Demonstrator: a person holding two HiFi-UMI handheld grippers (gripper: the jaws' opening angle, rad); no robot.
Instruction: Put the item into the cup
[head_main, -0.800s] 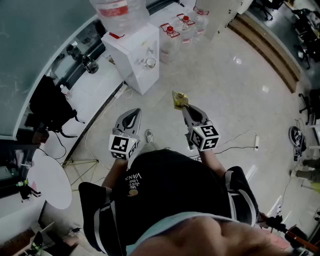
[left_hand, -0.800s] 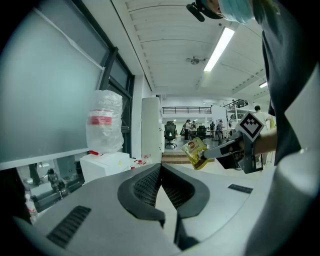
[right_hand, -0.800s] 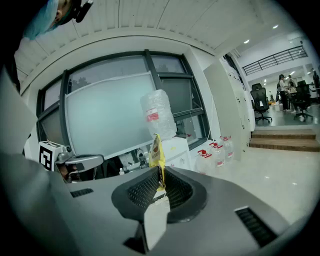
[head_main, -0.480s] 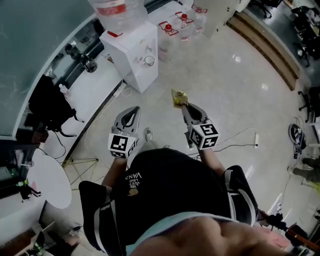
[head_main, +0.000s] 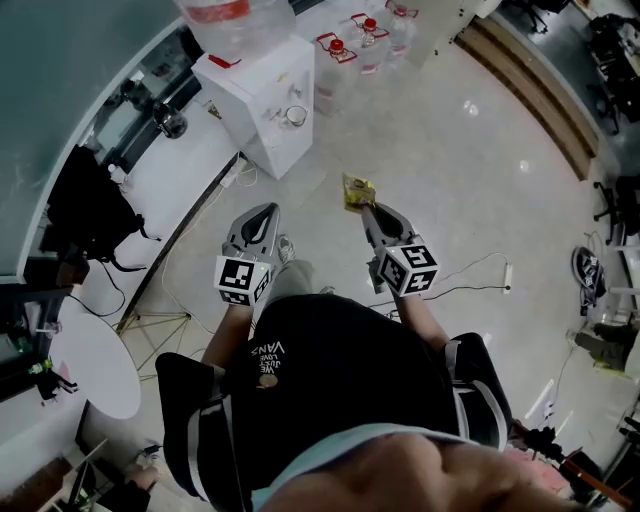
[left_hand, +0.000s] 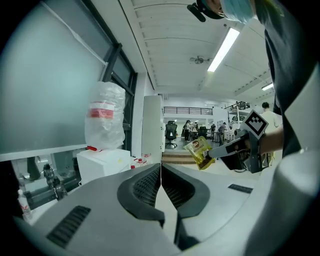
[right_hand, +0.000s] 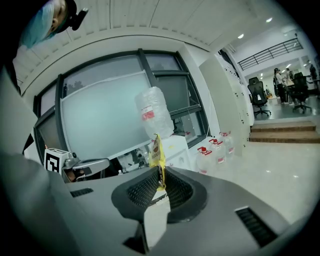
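- A glossy pale floor (head_main: 480, 170) spread out ahead of the left gripper (head_main: 262, 213) and the right gripper (head_main: 367, 211).
- A white water dispenser (head_main: 262, 100) with an upturned clear bottle (head_main: 235, 18) stood ahead of the left gripper, against a frosted window wall (head_main: 60, 60) with dark frames.
- Red-capped water jugs (head_main: 335, 55) sat on the floor beside the dispenser.
- Wooden steps (head_main: 530, 95) ran far ahead of the right gripper, to its right.
- A round white table (head_main: 95, 365) stood behind and left of the left gripper.
- A power strip (head_main: 507, 272) lay on the floor right of the right gripper.
- A ceiling strip light (left_hand: 225, 45) glowed overhead.
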